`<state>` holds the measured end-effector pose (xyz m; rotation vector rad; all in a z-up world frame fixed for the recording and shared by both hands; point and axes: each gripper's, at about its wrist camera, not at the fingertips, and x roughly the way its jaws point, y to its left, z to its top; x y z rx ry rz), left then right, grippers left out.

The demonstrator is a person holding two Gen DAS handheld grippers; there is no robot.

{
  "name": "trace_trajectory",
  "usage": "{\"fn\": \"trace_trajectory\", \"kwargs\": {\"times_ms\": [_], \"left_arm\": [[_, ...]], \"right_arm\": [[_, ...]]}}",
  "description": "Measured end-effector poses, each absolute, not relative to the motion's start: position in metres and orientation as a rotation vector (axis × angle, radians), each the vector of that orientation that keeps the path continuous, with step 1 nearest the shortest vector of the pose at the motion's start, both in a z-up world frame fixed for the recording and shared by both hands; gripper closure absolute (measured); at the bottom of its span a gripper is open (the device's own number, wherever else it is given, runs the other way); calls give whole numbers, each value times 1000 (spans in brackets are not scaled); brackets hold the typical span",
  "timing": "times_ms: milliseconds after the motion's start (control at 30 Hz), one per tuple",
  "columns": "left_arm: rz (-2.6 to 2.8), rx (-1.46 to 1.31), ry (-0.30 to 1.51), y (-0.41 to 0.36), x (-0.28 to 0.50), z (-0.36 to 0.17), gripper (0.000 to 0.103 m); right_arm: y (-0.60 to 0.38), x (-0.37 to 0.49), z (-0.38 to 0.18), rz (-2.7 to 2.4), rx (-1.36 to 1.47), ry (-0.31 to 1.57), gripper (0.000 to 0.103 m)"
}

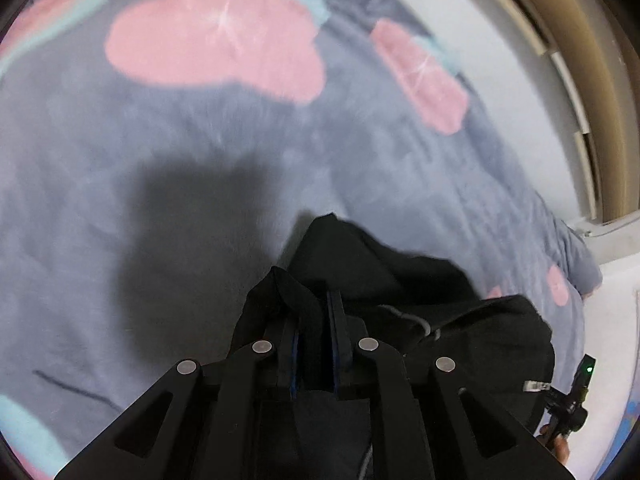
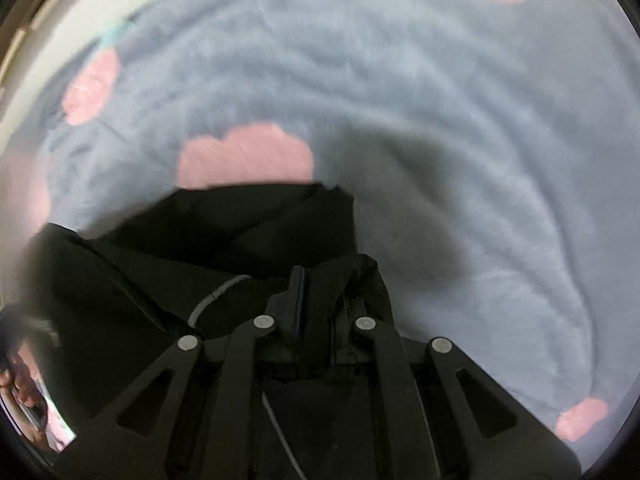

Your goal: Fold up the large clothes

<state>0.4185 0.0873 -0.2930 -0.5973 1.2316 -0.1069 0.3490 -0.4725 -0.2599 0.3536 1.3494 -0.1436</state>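
Observation:
A black garment point(image 1: 384, 264) with a grey drawstring hangs bunched over a grey-blue bedspread with pink blotches point(image 1: 200, 128). My left gripper point(image 1: 316, 304) is shut on a fold of its black cloth, which wraps over the left finger. In the right wrist view the same black garment point(image 2: 224, 240) spreads to the left, and my right gripper point(image 2: 320, 284) is shut on another fold of it. Cloth drapes over the right finger there. Both grippers point steeply down at the bedspread point(image 2: 440, 120). The other gripper point(image 1: 572, 396) shows at the left wrist view's right edge.
A white bed frame edge point(image 1: 552, 92) and a tan wall strip curve along the upper right of the left wrist view. A person's hand point(image 2: 24, 392) shows at the lower left of the right wrist view. Dark shadows lie on the bedspread.

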Motion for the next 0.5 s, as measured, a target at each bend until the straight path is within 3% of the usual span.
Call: {"fn": "trace_trajectory", "kwargs": {"times_ms": [200, 300, 433, 467, 500], "left_arm": [[-159, -614, 1266, 96, 425, -289, 89], [-257, -616, 1225, 107, 418, -261, 83], [-413, -667, 1199, 128, 405, -226, 73], [-424, -663, 1193, 132, 402, -219, 69], [-425, -653, 1182, 135, 398, -212, 58]], "right_arm": [[-475, 350, -263, -136, 353, 1368, 97], [-487, 338, -246, -96, 378, 1342, 95], [-510, 317, -222, -27, 498, 1294, 85], [-514, 313, -217, -15, 525, 1287, 82], [-517, 308, -212, 0, 550, 1283, 80]]}}
